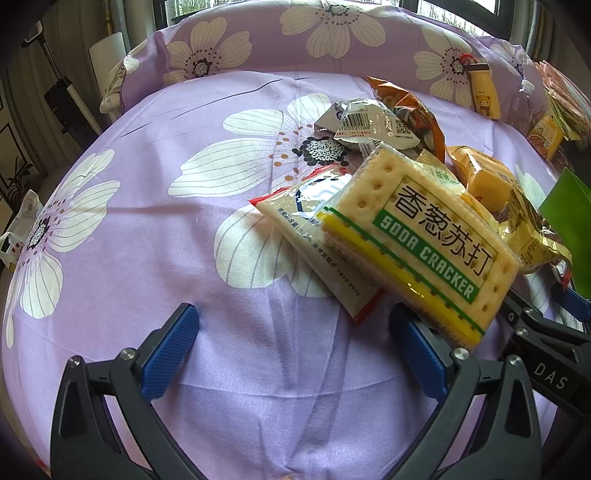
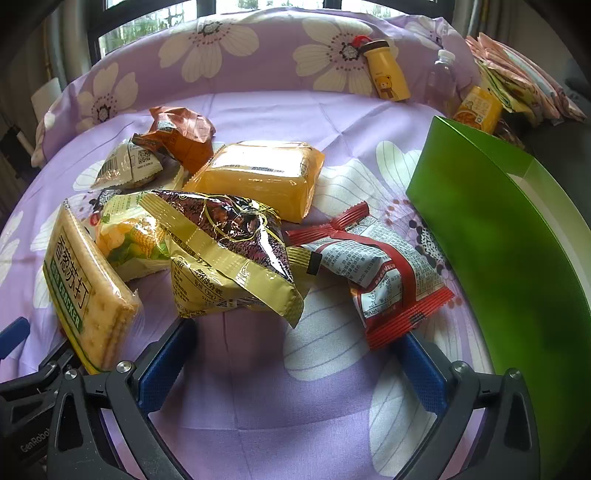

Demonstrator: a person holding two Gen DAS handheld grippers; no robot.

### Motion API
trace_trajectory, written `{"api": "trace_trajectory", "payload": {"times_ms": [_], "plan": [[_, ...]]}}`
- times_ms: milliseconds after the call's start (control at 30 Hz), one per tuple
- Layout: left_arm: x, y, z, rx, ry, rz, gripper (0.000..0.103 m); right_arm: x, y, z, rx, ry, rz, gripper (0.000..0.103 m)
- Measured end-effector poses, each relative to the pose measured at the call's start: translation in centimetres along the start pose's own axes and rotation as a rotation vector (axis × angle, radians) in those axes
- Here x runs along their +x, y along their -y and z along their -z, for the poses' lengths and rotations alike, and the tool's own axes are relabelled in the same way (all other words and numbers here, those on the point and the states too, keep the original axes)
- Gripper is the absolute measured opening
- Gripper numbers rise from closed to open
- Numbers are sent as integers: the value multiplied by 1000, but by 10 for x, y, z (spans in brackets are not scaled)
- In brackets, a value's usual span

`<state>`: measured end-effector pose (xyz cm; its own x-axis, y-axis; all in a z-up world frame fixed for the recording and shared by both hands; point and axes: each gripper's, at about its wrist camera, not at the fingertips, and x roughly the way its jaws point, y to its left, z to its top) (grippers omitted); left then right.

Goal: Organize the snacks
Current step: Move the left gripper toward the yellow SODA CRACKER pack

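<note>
Gaping wide, left gripper [image 1: 291, 350] empty; soda cracker pack [image 1: 417, 236] touching its right finger.

purple flowered cloth bedsheet [image 1: 221, 350]: soft, matt
clear-wrapped soda cracker pack [image 1: 424, 236]: glossy plastic film
green cardboard box [image 2: 491, 229]: smooth, slight sheen

A purple floral sheet [image 2: 258, 398] fills both views. A matching pillow [image 2: 280, 51] spans the top. Against it, upper right, lean a yellow bear bottle [image 2: 388, 72] and a clear bottle [image 2: 441, 74]. Windows [image 2: 147, 22] line the top edge.
</note>
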<state>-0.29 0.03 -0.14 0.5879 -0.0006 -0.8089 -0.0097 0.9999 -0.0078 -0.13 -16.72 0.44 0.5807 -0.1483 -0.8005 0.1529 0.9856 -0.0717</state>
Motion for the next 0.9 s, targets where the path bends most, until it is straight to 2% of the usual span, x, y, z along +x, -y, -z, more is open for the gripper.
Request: {"api": "trace_trajectory", "payload": {"times_ms": [433, 700, 900], "plan": [[0, 0, 0, 1, -5, -4, 103, -2, 2, -2, -2, -7, -1, 103], [-5, 3, 3, -10, -57, -4, 103, -1, 1, -7, -2, -16, 2, 103], [-14, -1, 3, -25, -101, 16, 98, -5, 3, -10, -39, -40, -41, 103]]}}
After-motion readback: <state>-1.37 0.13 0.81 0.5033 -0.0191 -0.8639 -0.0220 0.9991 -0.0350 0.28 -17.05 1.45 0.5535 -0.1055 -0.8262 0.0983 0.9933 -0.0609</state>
